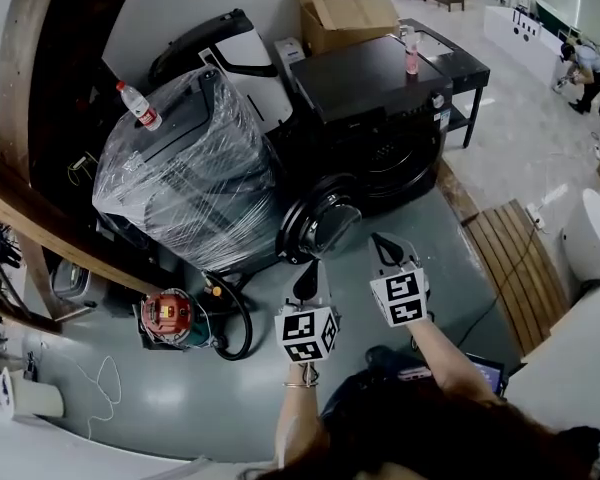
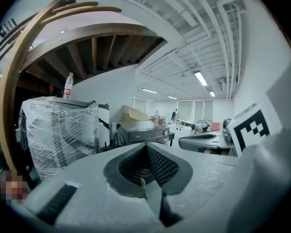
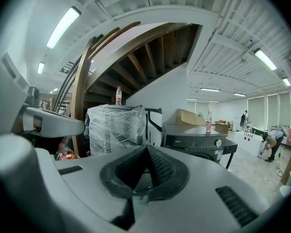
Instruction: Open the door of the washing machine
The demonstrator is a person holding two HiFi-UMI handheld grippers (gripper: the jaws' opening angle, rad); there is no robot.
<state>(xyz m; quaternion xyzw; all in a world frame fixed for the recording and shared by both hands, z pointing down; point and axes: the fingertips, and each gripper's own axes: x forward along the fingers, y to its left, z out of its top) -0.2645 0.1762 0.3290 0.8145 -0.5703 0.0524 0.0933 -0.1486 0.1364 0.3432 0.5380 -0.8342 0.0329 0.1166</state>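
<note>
Left gripper (image 1: 306,273) and right gripper (image 1: 382,244), lower centre of frame: both clenched, empty, short of machine. Beyond, frame centre: round dark glass door (image 1: 325,224) looks partly swung out from dark grey front-loading washing machine (image 1: 380,88). Advice: unclench one gripper, hook door rim, swing wide slowly.

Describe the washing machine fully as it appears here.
The washer is a dark grey front-loader with a flat glossy top, a silver knob on its panel, and a round glass door swung open. It stands on the floor beside a wrapped appliance; a pink bottle stands on top.
</note>
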